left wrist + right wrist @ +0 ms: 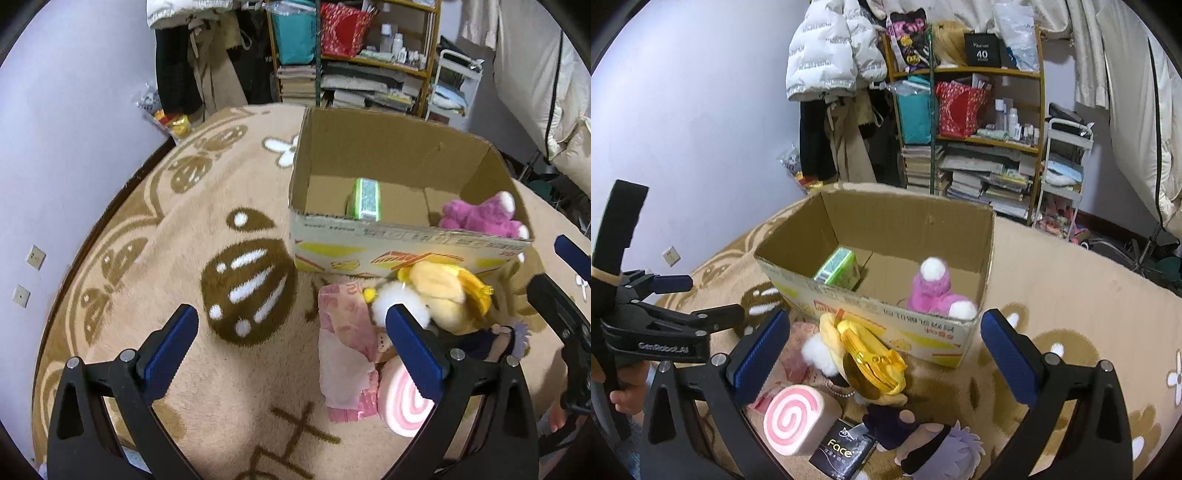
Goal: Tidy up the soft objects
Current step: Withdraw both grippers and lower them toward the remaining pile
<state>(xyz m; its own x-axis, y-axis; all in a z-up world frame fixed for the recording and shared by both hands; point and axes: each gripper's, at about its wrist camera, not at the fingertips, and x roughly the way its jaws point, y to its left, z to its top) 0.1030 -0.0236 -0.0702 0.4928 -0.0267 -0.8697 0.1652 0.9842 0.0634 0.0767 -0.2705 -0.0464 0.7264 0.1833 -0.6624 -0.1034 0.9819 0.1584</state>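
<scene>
Between the wide-spread blue pads of the right tool (882, 352), close in front of it, lies the small pile of soft things that is not yet sorted: a pink swirl cushion (792, 419) at the near left, a dark packet (842, 456) beside it, a purple-haired doll (934, 446) at the near edge, and a yellow plush (864, 354) a little farther, leaning toward the box. This tool is open and holds nothing; the left tool (291, 349) is also open and empty, with the same pile under its right finger and a pink wrapped bundle (345, 343) just ahead of it. I think the next step is to take one toy, and the yellow plush seems the easiest. It is better to close on its thick body, not on the thin yellow strap, and to lift high enough to pass over the near wall of the cardboard box (886, 321). Beyond the pile, the box stands open, with a green pack (840, 273) in its left part and a pink plush (934, 291) in its right part. Everything rests on a fuzzy beige blanket (177, 229) with brown patterns; whether a bed or the floor is under it, I cannot tell. Far behind stand a crowded shelf (975, 144) with books and bags, hanging coats (831, 62), and a pale wall (701, 110).
</scene>
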